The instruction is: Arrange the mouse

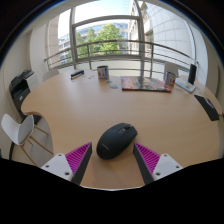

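The two-finger gripper (113, 160) is held low over a large light wooden table (110, 105), angled slightly downward so that it looks forward along the tabletop toward the far side of the room. Its two fingers reach out level with each other, and the magenta pads (78, 157) on their inner faces slant toward one another. The fingers stand apart, with a wide gap between them.

A black, rounded computer mouse (117, 140) rests on the table in that gap, near the fingertips and extending a little beyond them. Bare wood shows on either side of the mouse, so neither pad touches it; it sits on its own on the tabletop, its longer axis turned somewhat askew to the line of the fingers.

Farther across the table, well apart from the mouse, lies a flat purple-covered book or magazine (145, 84), with a small upright pink and white carton (102, 72) to its left. A dark laptop (209, 106) sits at the table's right edge. A white moulded chair (17, 131) stands beside the table at the left, and a black office chair (21, 92) is beyond it. Behind the table, a large window with a metal railing (105, 47) shows green trees outside.
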### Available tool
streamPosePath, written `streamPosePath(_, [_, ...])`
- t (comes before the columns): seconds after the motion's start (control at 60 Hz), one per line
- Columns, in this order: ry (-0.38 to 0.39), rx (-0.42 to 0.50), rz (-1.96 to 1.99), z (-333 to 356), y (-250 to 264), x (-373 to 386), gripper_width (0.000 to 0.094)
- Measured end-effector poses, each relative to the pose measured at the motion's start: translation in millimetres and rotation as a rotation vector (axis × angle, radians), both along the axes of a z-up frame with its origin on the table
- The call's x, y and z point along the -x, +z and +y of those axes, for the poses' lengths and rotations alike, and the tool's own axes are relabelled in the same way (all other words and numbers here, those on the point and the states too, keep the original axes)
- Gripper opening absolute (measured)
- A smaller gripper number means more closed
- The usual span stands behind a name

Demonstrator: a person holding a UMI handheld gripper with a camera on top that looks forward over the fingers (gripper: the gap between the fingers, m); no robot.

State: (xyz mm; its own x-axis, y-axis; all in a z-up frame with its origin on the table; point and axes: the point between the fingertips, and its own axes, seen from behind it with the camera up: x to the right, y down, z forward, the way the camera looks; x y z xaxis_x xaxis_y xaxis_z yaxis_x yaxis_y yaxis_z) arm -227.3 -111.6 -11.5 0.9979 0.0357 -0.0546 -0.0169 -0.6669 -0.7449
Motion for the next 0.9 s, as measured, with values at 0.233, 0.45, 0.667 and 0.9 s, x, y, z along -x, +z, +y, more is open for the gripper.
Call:
streamPosePath(0.233, [-0.009, 0.005, -0.058, 47, -4, 5, 0.0791])
streamPosePath(0.45, [0.005, -0.002, -0.076, 58, -4, 11, 0.0474])
streamPosePath(0.667, [0.081, -0.01, -0.049, 57, 11, 13, 0.0383])
streamPosePath(0.9, [0.104, -0.295, 0.087, 89, 193, -67, 0.0381])
